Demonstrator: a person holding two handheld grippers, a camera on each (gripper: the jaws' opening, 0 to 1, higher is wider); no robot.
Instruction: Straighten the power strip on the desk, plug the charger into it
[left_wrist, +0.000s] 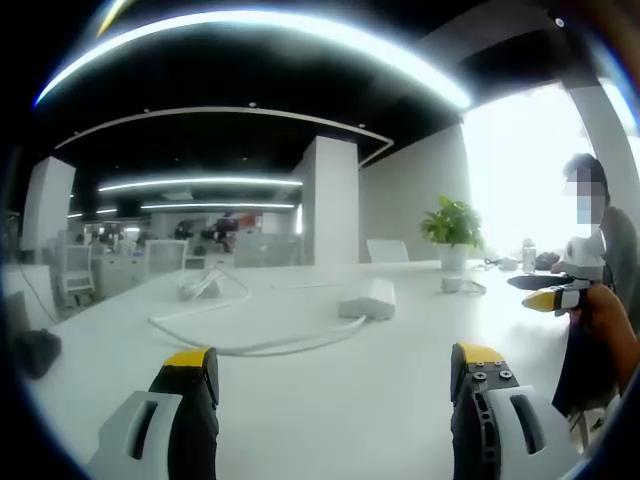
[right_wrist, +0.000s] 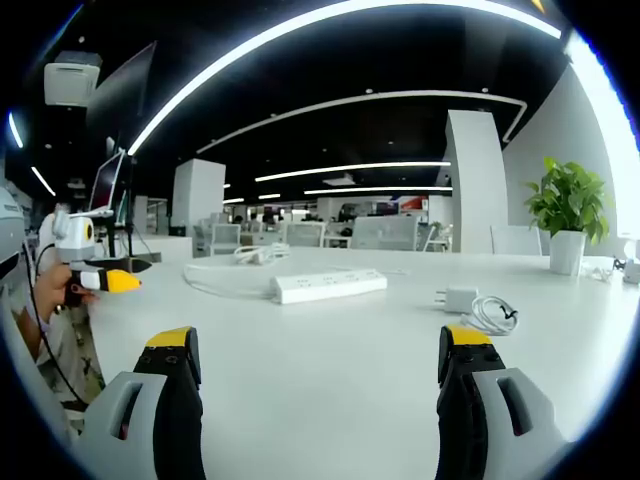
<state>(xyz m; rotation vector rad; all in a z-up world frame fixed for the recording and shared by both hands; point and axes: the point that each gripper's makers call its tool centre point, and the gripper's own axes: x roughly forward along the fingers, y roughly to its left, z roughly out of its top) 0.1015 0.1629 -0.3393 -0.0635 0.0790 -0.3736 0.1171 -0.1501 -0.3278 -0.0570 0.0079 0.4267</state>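
Observation:
A white power strip lies flat on the white desk, its cord running back and left. The left gripper view looks at the strip end-on, with its cord looping across the desk. A white charger with a coiled white cable rests to the right of the strip; it appears again as a small charger in the left gripper view. My left gripper is open above the desk, short of the strip. My right gripper is open too, nothing between its jaws.
A potted green plant stands at the desk's far right, also seen as the plant. A person's hand holds the other gripper at the right edge. A white plug bundle lies farther back. Office chairs and pillars are behind.

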